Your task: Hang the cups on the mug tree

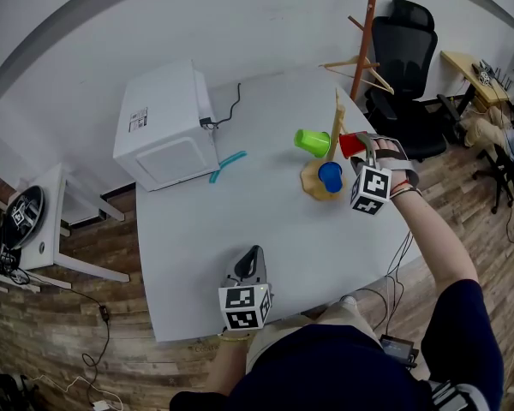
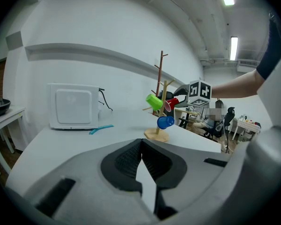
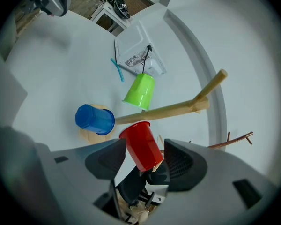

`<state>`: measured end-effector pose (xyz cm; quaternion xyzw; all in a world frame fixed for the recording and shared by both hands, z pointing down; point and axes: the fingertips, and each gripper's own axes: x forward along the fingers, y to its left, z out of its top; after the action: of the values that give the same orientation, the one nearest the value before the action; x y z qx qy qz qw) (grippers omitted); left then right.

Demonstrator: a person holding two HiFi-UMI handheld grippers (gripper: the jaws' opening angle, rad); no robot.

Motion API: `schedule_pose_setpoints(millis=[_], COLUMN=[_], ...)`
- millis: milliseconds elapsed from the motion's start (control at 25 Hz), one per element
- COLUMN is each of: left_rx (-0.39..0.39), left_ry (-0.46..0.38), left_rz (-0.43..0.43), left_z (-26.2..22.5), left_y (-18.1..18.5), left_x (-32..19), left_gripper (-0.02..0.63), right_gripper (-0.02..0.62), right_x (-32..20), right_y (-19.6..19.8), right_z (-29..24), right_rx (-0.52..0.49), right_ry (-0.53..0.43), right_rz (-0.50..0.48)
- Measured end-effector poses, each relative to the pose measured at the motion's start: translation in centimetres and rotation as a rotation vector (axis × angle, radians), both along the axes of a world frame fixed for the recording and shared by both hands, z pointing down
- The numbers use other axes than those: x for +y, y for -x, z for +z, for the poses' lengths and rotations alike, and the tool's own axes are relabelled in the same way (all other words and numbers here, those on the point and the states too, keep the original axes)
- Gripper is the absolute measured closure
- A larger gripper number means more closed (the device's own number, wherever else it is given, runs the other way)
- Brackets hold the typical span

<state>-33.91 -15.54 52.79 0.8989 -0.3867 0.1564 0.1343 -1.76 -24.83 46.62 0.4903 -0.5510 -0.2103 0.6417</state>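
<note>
Red cup (image 3: 140, 146) between right gripper's (image 3: 145, 154) parted jaws, left gripper's (image 2: 141, 146) jaws together.

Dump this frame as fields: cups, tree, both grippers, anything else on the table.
mug tree: upright on white table
green cup: hung on tree, upper peg
blue cup: hung low, over the base
red cup: at the tree, between the jaws of right gripper
right gripper: jaws apart around red cup; contact unclear
left gripper: shut, empty, near table edge
other: white appliance, teal utensil beside it
</note>
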Motion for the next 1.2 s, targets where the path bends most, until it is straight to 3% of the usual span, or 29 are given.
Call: schedule_pose_setpoints(millis=[320,680,1200], left_rx=[-0.002,-0.006,-0.01], left_ry=[-0.01,-0.023,-0.028], left_rz=[0.011,0.024,0.022], left_z=[-0.4,-1.0,-1.9], left_y=[-0.7,-2.0,-4.3], left_x=[0.2,0.3,0.5], left_gripper=[0.586,0.586,0.586], right_gripper=[0.353,0.357,0.509], right_x=[0.9,2.3,4.4], right_y=[0.2,1.2,2.5], right_z=[-0.9,-2.2,-3.2], right_rx=[-0.089,-0.387,-0.71], right_ry=[-0.066,-0.13,-0.178], right_rz=[0.02,0.09,0.157])
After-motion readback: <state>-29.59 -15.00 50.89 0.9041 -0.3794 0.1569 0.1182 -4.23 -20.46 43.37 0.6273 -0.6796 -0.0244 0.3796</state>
